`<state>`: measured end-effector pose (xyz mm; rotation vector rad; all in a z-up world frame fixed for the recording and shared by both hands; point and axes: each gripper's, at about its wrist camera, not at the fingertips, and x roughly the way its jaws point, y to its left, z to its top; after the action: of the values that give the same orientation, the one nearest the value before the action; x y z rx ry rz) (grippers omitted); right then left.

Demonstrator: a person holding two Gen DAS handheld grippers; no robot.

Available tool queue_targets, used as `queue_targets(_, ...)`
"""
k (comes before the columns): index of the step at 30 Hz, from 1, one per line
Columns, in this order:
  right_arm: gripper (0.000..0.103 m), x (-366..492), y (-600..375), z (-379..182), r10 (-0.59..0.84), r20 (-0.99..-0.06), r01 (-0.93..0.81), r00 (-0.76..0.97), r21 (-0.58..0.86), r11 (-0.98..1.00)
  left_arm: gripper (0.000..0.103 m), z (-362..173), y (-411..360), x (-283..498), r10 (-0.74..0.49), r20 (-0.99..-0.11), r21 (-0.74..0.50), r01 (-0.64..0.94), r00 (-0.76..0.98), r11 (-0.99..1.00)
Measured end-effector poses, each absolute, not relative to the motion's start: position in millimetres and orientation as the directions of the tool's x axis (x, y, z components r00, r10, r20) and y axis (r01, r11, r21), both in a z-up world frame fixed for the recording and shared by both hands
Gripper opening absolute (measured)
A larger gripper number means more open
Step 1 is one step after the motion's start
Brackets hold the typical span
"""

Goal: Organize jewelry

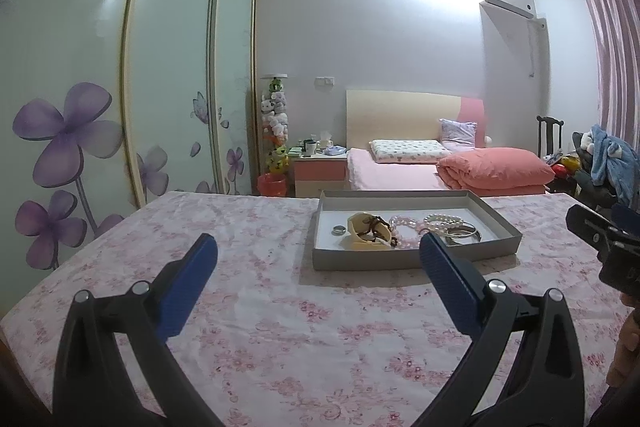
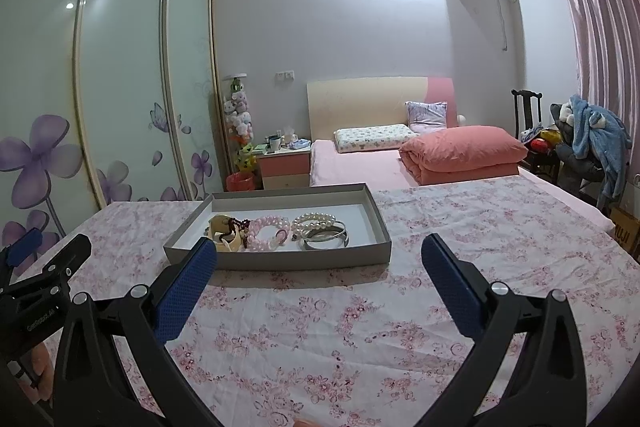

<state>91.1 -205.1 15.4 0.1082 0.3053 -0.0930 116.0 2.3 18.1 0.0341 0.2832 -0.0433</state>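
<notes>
The jewelry lies in a heap along the near side of a shallow grey tray [image 2: 280, 259] that sits on the bench, which is covered with a pink floral cloth [image 2: 360, 327].

From left to right in the right wrist view we see a cream bangle [image 2: 224, 241] with a dark beaded string [image 2: 236, 225] tangled over it, a pink bead bracelet [image 2: 266, 229], a white pearl bracelet [image 2: 314, 219] and a pair of thin silver bangles [image 2: 324, 239]. The left wrist view also shows a small silver ring [image 1: 339, 229] just left of the cream bangle.

We judge all of it light. The bead and pearl pieces look strung and floppy, so they should sag and drag neighbours along; we would pinch them across the strand at a free edge. The silver bangles are stiff, smooth and likely slippery, best gripped across the band where it stands clear of the pearls. The ring is tiny and lies flat, probably the hardest to pick up.

The left tongs [image 1: 318, 251] and right tongs [image 2: 320, 253] both hang released, fingers spread wide and holding nothing, short of the tray's near wall. The far half of the tray floor is bare. Beyond the bench stands a bed [image 2: 360, 163] with a folded salmon quilt [image 2: 460, 151].
</notes>
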Motion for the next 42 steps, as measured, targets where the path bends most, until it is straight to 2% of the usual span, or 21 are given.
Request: queue_targets(42, 0.101, 92.4, -205.5, 11.7, -0.078, -0.313, 0.111, 0.946, 0.090, 0.990, 0.099, 11.9, -6.2, 121.4, -0.050, -0.307, 0.031, 0.063, 0.950, 0.998)
